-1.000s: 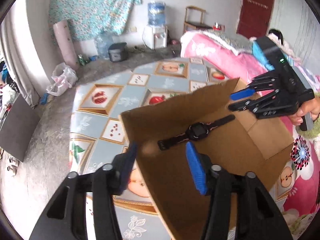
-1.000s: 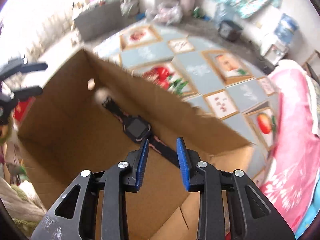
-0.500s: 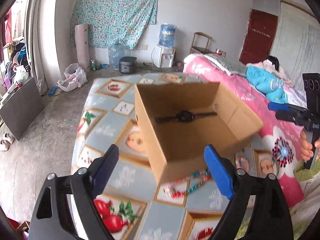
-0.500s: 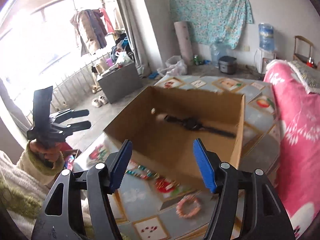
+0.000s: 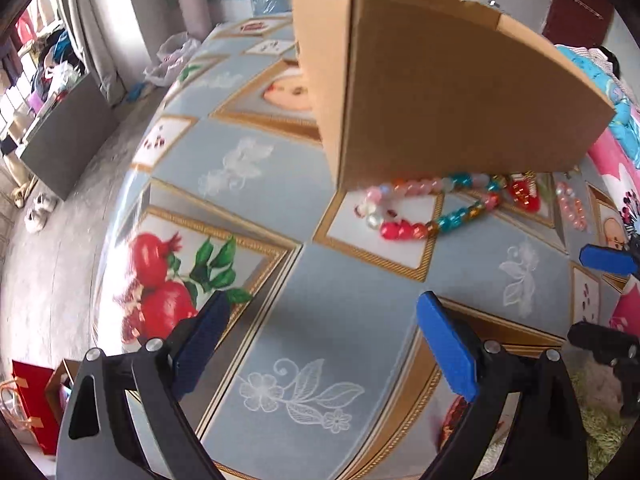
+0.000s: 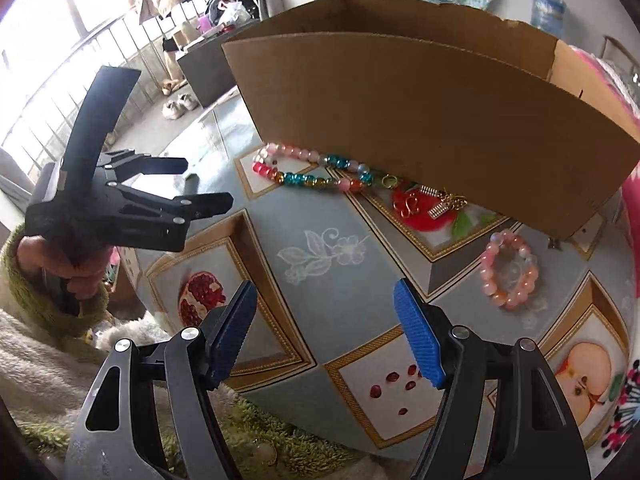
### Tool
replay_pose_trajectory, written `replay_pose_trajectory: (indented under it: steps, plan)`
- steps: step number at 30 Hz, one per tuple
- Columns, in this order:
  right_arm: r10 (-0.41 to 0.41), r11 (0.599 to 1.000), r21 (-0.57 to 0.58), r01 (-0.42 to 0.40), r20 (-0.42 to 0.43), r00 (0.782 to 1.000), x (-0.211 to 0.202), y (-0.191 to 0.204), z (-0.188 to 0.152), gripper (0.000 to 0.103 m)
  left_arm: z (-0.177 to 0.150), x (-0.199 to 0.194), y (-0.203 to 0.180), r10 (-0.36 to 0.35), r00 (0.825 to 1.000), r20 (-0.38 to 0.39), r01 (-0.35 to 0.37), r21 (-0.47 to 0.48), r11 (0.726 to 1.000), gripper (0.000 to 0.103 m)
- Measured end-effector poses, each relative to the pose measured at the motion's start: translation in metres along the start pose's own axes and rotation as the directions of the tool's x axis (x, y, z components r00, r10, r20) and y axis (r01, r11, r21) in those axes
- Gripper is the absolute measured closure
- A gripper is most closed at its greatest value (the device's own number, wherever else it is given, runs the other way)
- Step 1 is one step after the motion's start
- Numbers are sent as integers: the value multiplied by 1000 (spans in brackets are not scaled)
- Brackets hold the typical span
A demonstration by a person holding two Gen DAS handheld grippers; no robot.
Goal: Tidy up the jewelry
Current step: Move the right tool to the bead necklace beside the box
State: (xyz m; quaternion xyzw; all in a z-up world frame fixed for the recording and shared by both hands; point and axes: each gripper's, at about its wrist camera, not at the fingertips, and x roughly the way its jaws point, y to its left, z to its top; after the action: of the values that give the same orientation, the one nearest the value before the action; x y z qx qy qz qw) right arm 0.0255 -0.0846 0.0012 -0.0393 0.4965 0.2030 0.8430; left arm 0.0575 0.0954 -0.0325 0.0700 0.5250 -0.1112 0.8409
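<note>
Both sets of tongs, the left gripper [image 5: 322,330] and the right gripper [image 6: 324,320], have just been opening and stand wide and empty above the patterned table [image 6: 332,216]. Beyond them lie one multicoloured bead necklace [image 6: 308,170], one pink bead bracelet [image 6: 510,276] and some small gold pieces [image 6: 432,202], all beside one cardboard box [image 6: 420,120]. The next pick probably goes best straddling a single strand, clear of the box wall.

— Against the box [image 5: 452,92]?
— A bead necklace [image 5: 432,208], touching its near bottom edge; red charm [image 5: 524,194] and pink bracelet [image 5: 570,204] just right of that.
— Nearer than the box?
— Left gripper [image 5: 332,344], jaws just opened wide, empty, over bare tablecloth [image 5: 280,208].
</note>
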Motion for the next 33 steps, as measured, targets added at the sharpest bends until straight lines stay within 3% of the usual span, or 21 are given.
replay_pose_trajectory:
  steps: [7,13,33]
  plan:
    - [-118,993,-10,118,-33,992,23,-4,-3,28,-4,1,8,27,999,28,-26,-37,999,6]
    - [-147,989,-31,146,-53,988,31,-1,-6,8,-5,-1,7,33,998,52,-31,-38,999,5]
    - [-134,991,4,134,-49,990,29,-2,-9,8,2,2,11,28,1000,7,-27,-26,999,4]
